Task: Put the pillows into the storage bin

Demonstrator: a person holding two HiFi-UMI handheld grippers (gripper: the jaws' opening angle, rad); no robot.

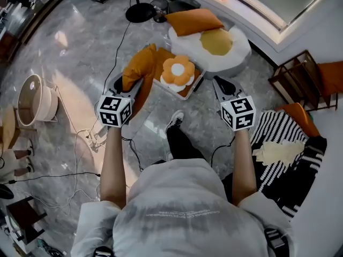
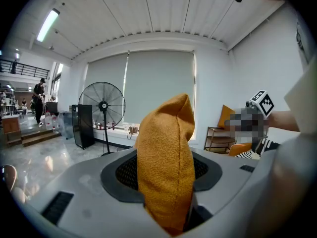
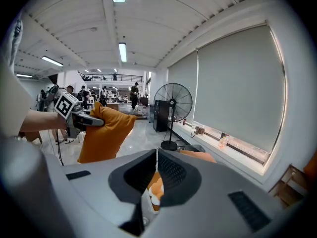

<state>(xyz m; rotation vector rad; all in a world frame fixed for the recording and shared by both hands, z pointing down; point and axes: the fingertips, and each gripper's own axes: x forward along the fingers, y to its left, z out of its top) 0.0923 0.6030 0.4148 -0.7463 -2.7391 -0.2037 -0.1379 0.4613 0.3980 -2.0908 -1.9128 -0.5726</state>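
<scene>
The left tongs [image 1: 126, 87] pinched an orange pillow [image 1: 138, 68] by its edge. It hung just beside the storage bin [image 1: 186, 95] on the floor, where a flower pillow [image 1: 178, 70] already lay. The right tongs [image 3: 157, 156] were pressed together on nothing. To do this well, the person would likely carry the pillow fully over the bin, lower it beside the flower pillow, and spread the tongs only once its bulk sat inside the rim.

The grey polished marble floor [image 1: 75, 63] carries a white-rimmed rectangular storage bin [image 1: 172, 89], a white fried-egg-shaped cushion [image 1: 238, 52], a black round fan base [image 1: 139, 13] and a black-and-white striped rug [image 1: 278, 127].
</scene>
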